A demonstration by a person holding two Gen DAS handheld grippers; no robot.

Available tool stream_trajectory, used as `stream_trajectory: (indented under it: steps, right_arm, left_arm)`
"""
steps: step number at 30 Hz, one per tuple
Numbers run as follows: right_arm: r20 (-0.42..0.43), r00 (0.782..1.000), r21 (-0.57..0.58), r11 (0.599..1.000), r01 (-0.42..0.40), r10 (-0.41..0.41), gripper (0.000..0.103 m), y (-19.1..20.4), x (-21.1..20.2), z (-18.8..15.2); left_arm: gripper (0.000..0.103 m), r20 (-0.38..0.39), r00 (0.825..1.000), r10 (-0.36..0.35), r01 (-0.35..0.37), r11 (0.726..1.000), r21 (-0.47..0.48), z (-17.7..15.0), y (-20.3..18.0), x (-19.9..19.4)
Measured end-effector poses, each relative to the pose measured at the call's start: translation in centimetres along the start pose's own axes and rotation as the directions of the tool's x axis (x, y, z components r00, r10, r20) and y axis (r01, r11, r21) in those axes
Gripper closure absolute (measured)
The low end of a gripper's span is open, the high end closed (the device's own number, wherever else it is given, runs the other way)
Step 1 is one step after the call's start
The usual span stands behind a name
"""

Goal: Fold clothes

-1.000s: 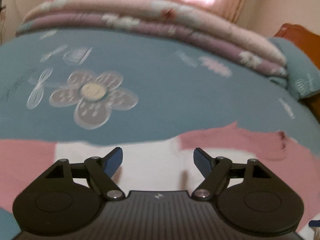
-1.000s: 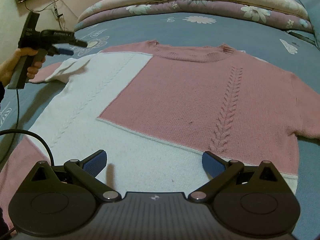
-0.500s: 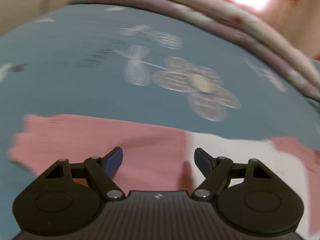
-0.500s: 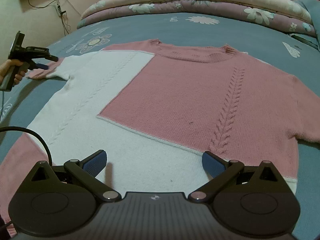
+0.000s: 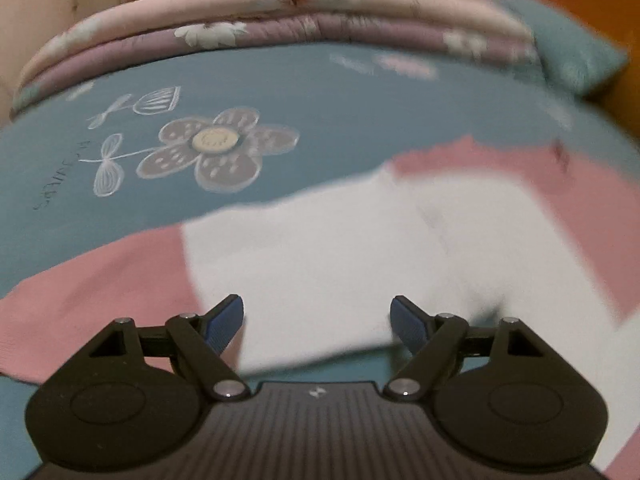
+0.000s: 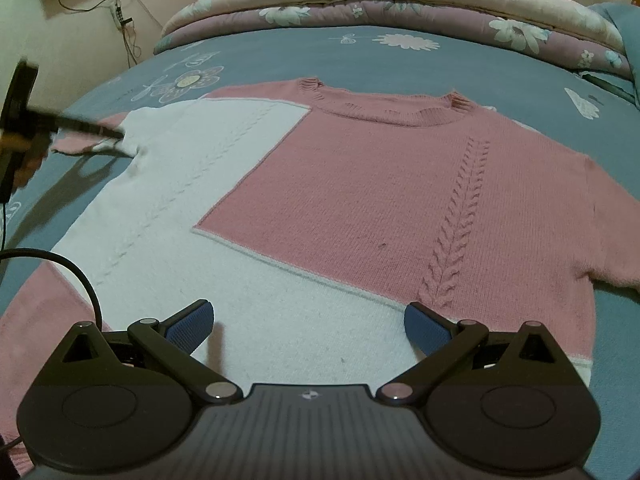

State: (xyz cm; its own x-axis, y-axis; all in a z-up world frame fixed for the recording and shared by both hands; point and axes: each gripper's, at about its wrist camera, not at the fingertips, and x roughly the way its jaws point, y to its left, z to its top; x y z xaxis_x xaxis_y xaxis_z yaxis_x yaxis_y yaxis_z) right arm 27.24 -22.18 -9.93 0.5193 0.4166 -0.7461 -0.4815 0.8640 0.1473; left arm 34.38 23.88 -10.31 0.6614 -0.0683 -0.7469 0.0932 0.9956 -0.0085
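Observation:
A pink and white knit sweater (image 6: 360, 184) lies flat, front up, on the blue bed. My right gripper (image 6: 308, 324) is open and empty, just above the sweater's white bottom hem. My left gripper (image 5: 318, 318) is open and hovers over the sweater's left sleeve (image 5: 320, 248), where white meets the pink cuff. In the right wrist view the left gripper (image 6: 116, 142) shows blurred at the far left, its tips at the sleeve.
The blue bedspread (image 6: 400, 56) has flower prints. A folded floral quilt (image 6: 400, 4) lies along the far side. A blue pillow (image 5: 568, 56) sits at the far right. A black cable (image 6: 76, 272) crosses the sweater's lower left.
My left gripper has swung back and forth over the left sleeve and now points at its white part. The right gripper has barely moved.

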Motion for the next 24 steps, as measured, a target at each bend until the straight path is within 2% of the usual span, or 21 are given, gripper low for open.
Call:
stream_trajectory:
  steps: [1, 4, 6, 7, 11, 13, 15, 20, 24]
  right_arm:
    - [-0.001, 1.000, 0.001, 1.000, -0.001, 0.001, 0.000, 0.0, 0.0, 0.0]
    - [-0.001, 1.000, 0.013, 1.000, -0.006, 0.006, 0.000, -0.2, 0.0, 0.1]
    - [0.000, 1.000, 0.013, 1.000, -0.005, 0.005, 0.000, -0.1, 0.0, 0.1]
    - [0.000, 1.000, 0.013, 1.000, -0.005, 0.005, 0.000, -0.1, 0.0, 0.1]
    - [0.002, 1.000, 0.004, 1.000, 0.004, -0.004, 0.000, 0.1, 0.1, 0.0]
    - [0.002, 1.000, -0.003, 1.000, 0.008, -0.008, 0.000, 0.2, 0.2, -0.1]
    - [0.001, 1.000, -0.003, 1.000, 0.007, -0.007, 0.000, 0.1, 0.2, -0.1]
    - [0.001, 1.000, 0.006, 1.000, -0.003, 0.003, 0.000, -0.1, 0.0, 0.0]
    - [0.002, 1.000, 0.012, 1.000, -0.006, 0.006, 0.000, -0.2, 0.0, 0.0]
  left_arm:
    - [0.011, -0.005, 1.000, 0.025, -0.025, 1.000, -0.012, -0.6, 0.6, -0.2]
    - [0.010, -0.023, 0.995, 0.101, -0.102, 0.994, -0.047, -2.3, 2.5, -1.0]
    - [0.013, -0.032, 0.992, 0.120, -0.123, 0.985, -0.123, -2.2, 3.7, -1.8]
    - [0.013, -0.020, 0.994, 0.112, -0.113, 0.982, -0.148, -1.7, 3.7, -2.2]
    - [0.012, 0.113, 0.994, -0.006, 0.023, 0.989, -0.149, 0.3, 2.0, -3.8]
    - [0.012, 0.113, 0.993, -0.040, 0.053, 0.992, -0.113, 1.1, 0.7, -2.8]
    - [0.012, 0.070, 0.997, -0.027, 0.032, 0.997, -0.070, 1.2, -0.8, -1.1]
    - [0.012, 0.042, 0.999, -0.008, 0.012, 0.997, -0.080, -1.3, 0.5, -0.5]
    - [0.012, 0.014, 0.999, 0.038, -0.036, 0.990, -0.138, -2.3, 3.1, -1.7]
